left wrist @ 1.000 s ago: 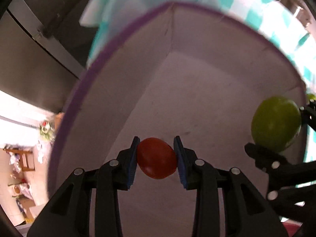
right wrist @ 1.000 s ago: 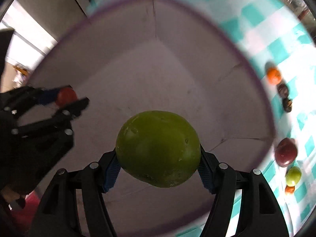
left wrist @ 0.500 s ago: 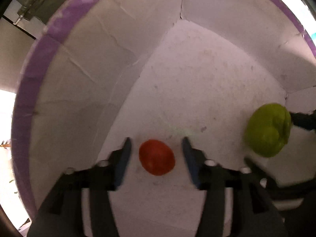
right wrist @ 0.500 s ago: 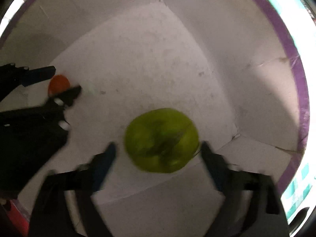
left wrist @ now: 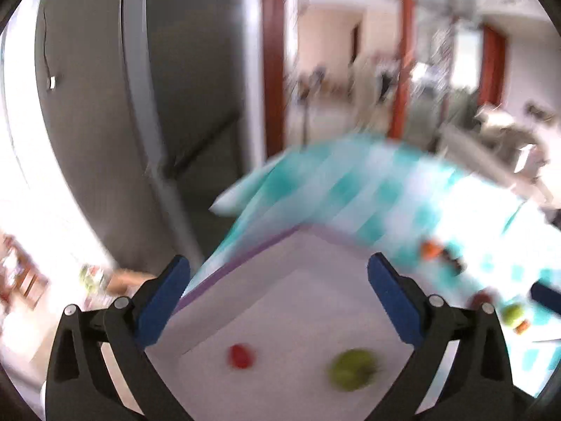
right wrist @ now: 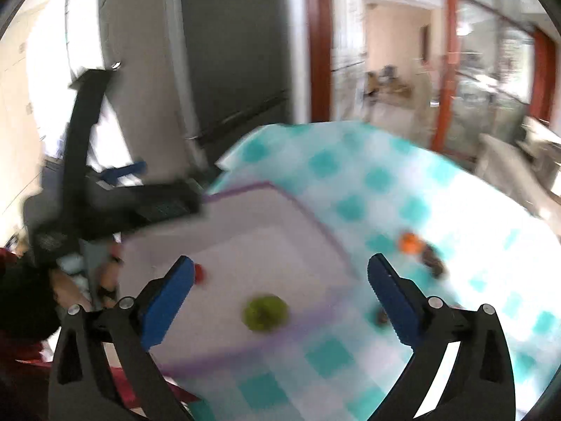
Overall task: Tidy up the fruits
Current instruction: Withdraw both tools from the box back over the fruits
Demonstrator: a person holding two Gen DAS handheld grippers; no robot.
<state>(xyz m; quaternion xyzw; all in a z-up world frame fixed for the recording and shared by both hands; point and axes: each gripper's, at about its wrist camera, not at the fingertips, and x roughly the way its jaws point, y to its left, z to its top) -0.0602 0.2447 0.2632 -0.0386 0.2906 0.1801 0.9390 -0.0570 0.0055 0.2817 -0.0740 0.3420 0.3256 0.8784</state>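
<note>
A second ago the left gripper clamped the red fruit and the right gripper clamped the green fruit over the purple-rimmed box. Now both sets of jaws are spread wide and empty, both grippers have risen well above the box, and the two fruits lie apart on its floor, red left, green right.

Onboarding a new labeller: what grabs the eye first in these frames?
The white purple-rimmed box on the teal-checked tablecloth, holding a small red fruit and a larger green fruit lying apart. Both tools, left and right, hang wide open above it. More small fruits sit on the cloth right of the box.
</note>
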